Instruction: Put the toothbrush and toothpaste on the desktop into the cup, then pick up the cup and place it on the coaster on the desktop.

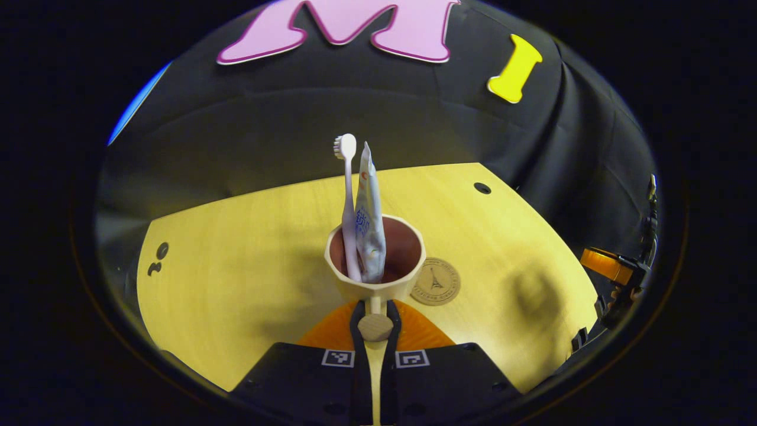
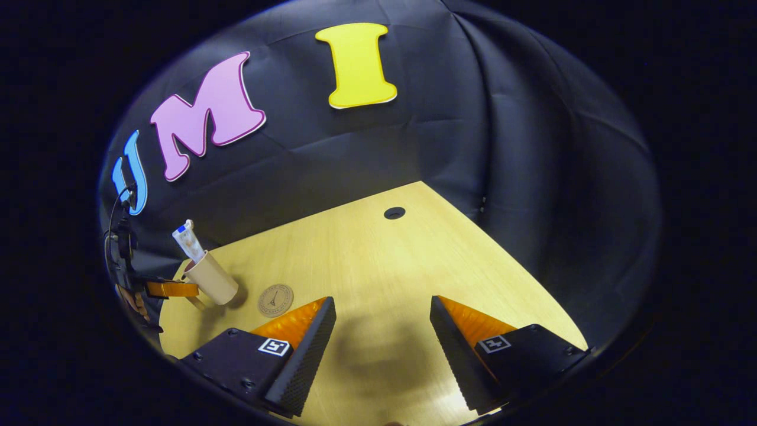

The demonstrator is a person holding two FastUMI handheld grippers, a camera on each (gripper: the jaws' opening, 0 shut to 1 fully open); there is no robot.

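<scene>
Cup held by its handle, coaster just beside it.

Left gripper view: the left gripper (image 1: 375,324) is clamped narrow on the handle of the cup (image 1: 375,266) at centre frame, directly above the fingers. Toothbrush (image 1: 348,201) and toothpaste (image 1: 369,219) stand upright inside. The coaster (image 1: 436,281) lies on the desk (image 1: 236,266) just right of the cup; contact unclear. Right gripper view: the right gripper (image 2: 383,331) is spread wide, holding nothing, low at centre frame; cup and coaster sit at lower left, well apart from it.
</scene>
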